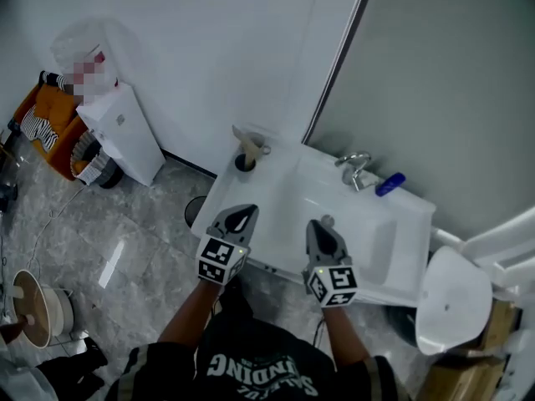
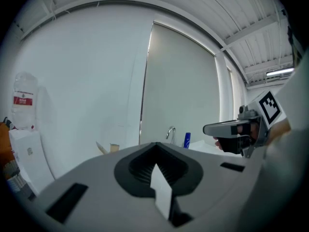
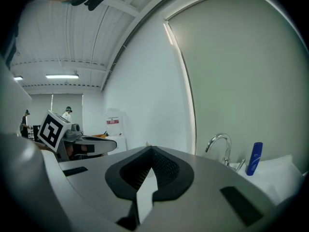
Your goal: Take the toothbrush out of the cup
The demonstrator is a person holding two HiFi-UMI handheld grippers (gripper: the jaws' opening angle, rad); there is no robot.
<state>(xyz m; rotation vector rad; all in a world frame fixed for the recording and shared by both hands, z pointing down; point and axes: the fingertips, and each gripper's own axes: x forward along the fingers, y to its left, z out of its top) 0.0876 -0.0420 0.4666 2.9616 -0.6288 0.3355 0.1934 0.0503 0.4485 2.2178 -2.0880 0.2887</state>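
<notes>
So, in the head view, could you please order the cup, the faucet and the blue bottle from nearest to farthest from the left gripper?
Measured from the left gripper:
1. Cup, at the back left corner of the sink, just beyond the gripper.
2. Faucet, behind the basin, off to the right.
3. Blue bottle, right of the faucet, near the wall.

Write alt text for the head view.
A person holds the left gripper and right gripper, both shut and empty, over the near edge of a sink. A cup with a toothbrush stands far left; a faucet and blue bottle far right.
</notes>
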